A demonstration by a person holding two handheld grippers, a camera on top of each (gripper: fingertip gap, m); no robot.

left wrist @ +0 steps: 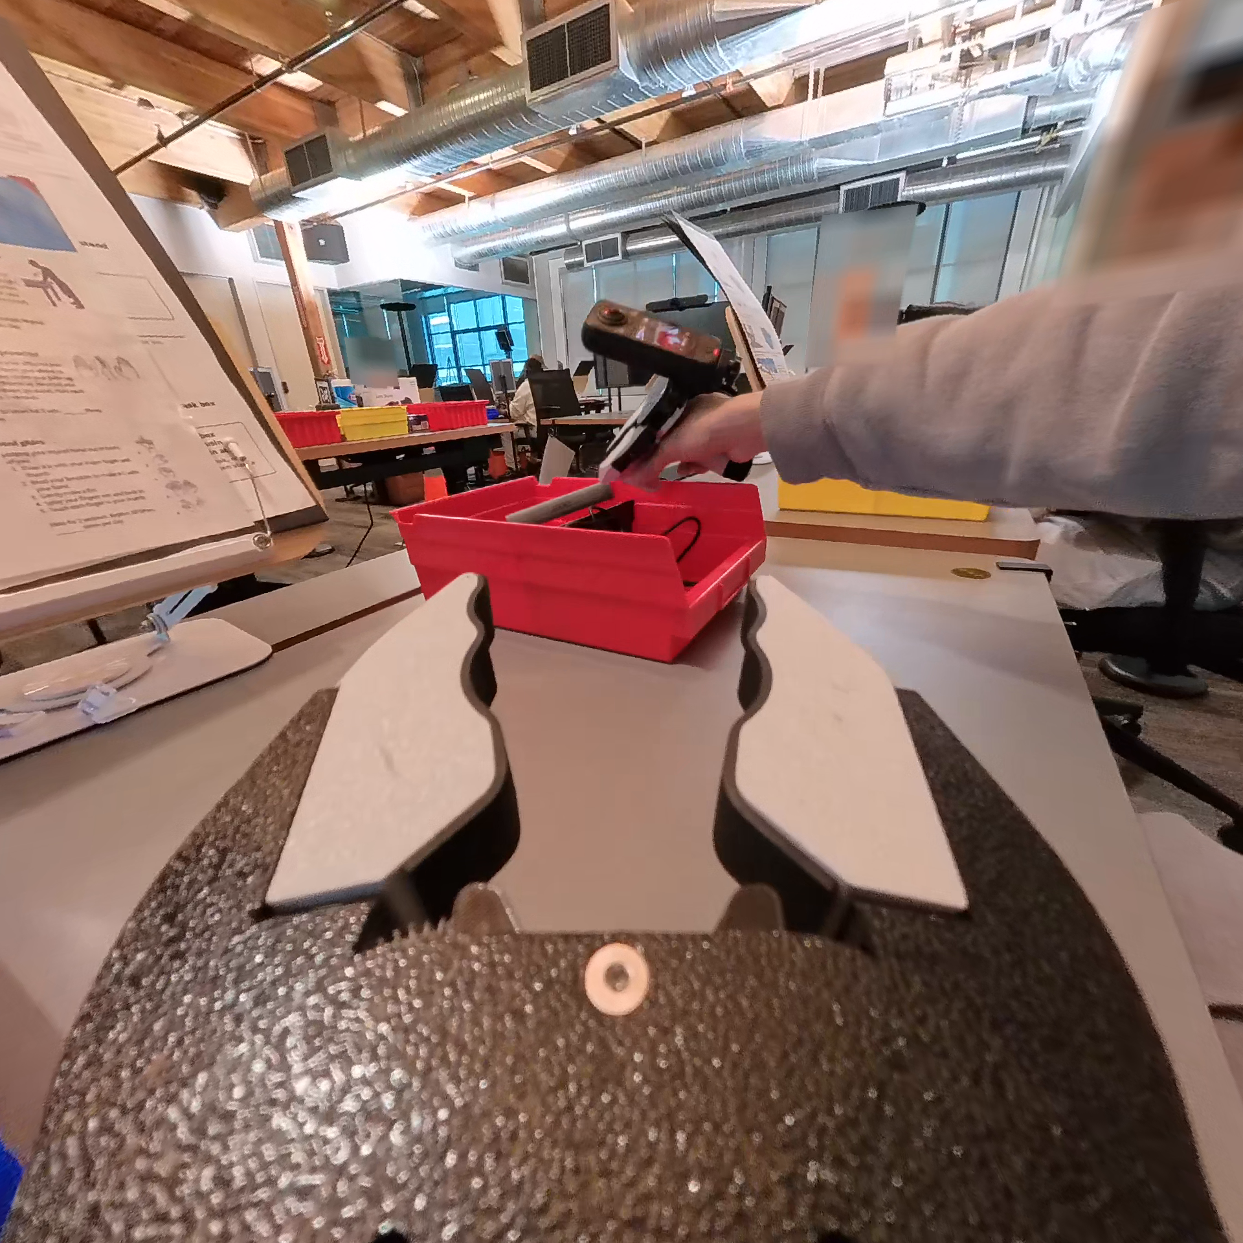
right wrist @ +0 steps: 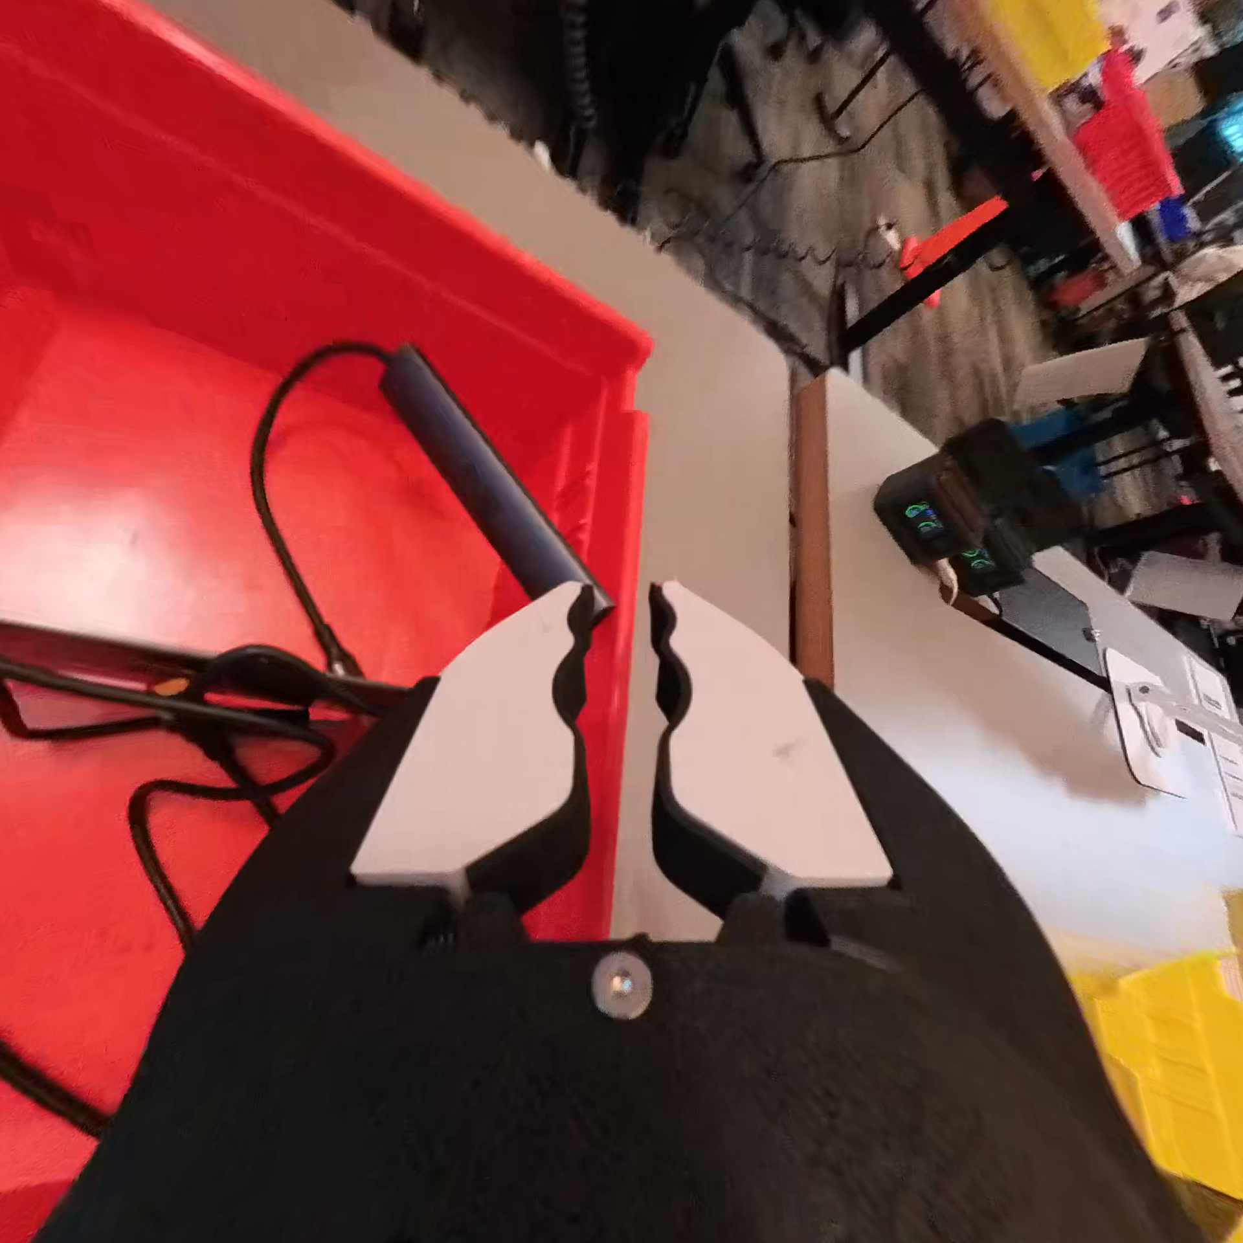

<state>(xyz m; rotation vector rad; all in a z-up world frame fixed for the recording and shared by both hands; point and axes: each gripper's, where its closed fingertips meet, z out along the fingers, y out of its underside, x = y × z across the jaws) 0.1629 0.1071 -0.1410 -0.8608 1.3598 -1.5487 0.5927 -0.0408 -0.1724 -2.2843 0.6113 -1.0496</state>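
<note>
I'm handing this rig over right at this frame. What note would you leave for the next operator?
Left gripper: jaws wide open, empty, above the table, just short of the red bin.
Right gripper: jaws slightly apart with nothing between them, over the bin's side wall, one fingertip beside the end of the dark cylinder.
In the bin: the cylinder leans against the wall and its black cable loops across the floor.
Neither gripper holds anything.

From my right wrist feed the red bin (right wrist: 202,222) runs off the left edge, the black cable (right wrist: 269,498) with it, and the far room is smeared.
</note>
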